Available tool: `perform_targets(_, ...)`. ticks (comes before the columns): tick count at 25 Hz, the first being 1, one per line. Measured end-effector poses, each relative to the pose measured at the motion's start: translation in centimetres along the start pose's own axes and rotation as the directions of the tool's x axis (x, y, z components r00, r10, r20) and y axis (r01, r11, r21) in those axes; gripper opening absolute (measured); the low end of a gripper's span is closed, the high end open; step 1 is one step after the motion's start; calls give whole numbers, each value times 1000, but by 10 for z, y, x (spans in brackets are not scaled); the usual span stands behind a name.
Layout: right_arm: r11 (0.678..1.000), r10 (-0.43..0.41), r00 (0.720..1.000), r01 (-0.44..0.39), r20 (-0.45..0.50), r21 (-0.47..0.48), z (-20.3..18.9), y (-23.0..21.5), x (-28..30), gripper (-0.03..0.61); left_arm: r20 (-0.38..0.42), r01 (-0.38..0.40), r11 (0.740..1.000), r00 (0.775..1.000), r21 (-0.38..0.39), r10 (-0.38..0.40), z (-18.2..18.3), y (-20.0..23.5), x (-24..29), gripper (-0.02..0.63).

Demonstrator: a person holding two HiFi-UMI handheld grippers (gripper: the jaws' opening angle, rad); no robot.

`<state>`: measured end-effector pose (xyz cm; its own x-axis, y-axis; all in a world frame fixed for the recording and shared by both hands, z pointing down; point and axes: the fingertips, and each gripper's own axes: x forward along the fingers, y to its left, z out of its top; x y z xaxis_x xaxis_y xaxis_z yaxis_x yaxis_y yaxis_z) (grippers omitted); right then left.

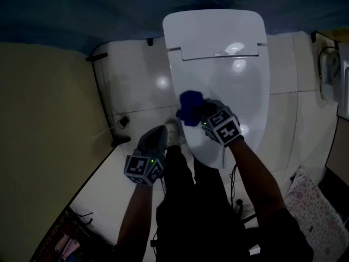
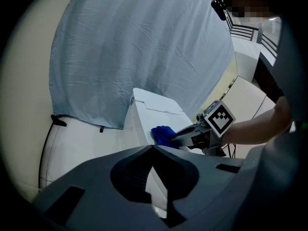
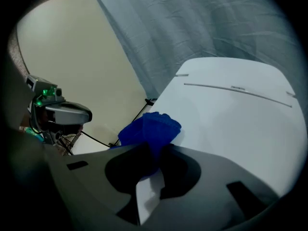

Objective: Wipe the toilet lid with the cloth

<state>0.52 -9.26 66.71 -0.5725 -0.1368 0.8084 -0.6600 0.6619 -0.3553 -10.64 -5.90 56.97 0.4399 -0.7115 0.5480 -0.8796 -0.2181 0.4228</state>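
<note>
The white toilet lid point(image 1: 229, 86) is down, seen from above in the head view. A crumpled blue cloth point(image 1: 191, 107) rests on the lid's left side. My right gripper point(image 1: 204, 118) is shut on the cloth, which bunches out past its jaws point(image 3: 150, 129) onto the lid point(image 3: 231, 124). My left gripper point(image 1: 161, 131) hangs left of the toilet, over the floor and apart from the lid, with its jaws together and nothing between them. The left gripper view shows its tips point(image 2: 154, 148) meeting, with the cloth point(image 2: 162, 134) and right gripper point(image 2: 187, 136) beyond.
A blue-grey sheet point(image 2: 139, 47) hangs behind the toilet. A beige wall point(image 1: 43, 124) is at the left, with a black cable point(image 1: 103, 91) along the white tiled floor. A white fixture point(image 1: 330, 72) and a patterned fabric point(image 1: 313, 212) are at the right. A shoe point(image 1: 174, 131) stands beside the bowl.
</note>
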Motion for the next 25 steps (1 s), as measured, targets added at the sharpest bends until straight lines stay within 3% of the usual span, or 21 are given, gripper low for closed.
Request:
perform_targets(9,998,-55,998,55,-7,31,-35,-57,-41,63,-56,55,998,997,31,-54,-11,-17,24,-9)
perform_targets(17,983,-175,985,175,-1,63,-67,-107,-88,63,-58,105,993,993,59,-102,-7,-48,45,-9)
perform_targets(25,955,-284,959,283,7,84,-97,-153,-127,63,-108,109,992,989,69,-101,-17,-62,59,-9)
